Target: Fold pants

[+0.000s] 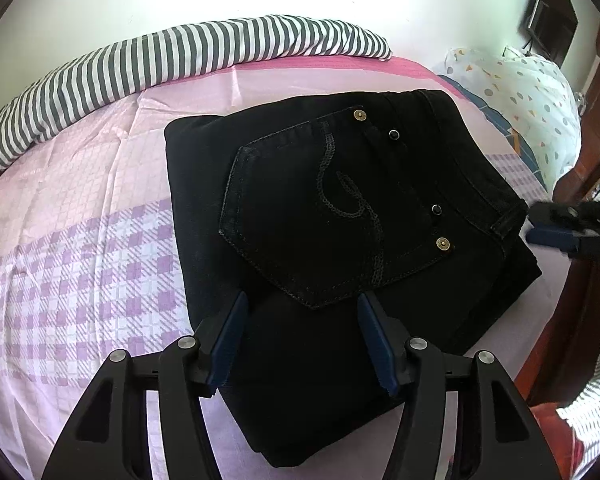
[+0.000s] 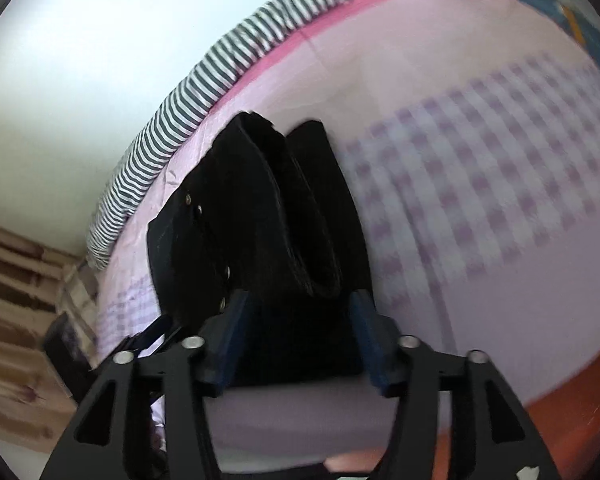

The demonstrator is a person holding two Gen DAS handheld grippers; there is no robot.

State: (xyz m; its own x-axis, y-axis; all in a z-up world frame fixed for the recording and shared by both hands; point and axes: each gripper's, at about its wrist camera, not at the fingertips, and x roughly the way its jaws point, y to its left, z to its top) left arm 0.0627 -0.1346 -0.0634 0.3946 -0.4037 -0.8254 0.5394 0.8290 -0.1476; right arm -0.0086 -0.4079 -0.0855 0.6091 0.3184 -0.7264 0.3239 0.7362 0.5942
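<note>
Black pants (image 1: 340,216) lie folded into a compact stack on the bed, back pocket with brass rivets on top. My left gripper (image 1: 302,304) is open just above the stack's near edge, holding nothing. The right gripper (image 1: 552,228) shows blurred at the stack's right edge by the waistband. In the right wrist view the folded pants (image 2: 268,216) are seen from their side, layers showing, and my right gripper (image 2: 298,306) is open with its fingers either side of the stack's near end; the view is motion-blurred.
The bed sheet (image 1: 80,248) is pink with purple checks. A striped blanket (image 1: 180,56) lies along the far edge by the wall. A white patterned pillow (image 1: 532,96) sits at the right. A wooden bed frame (image 1: 580,300) runs along the right.
</note>
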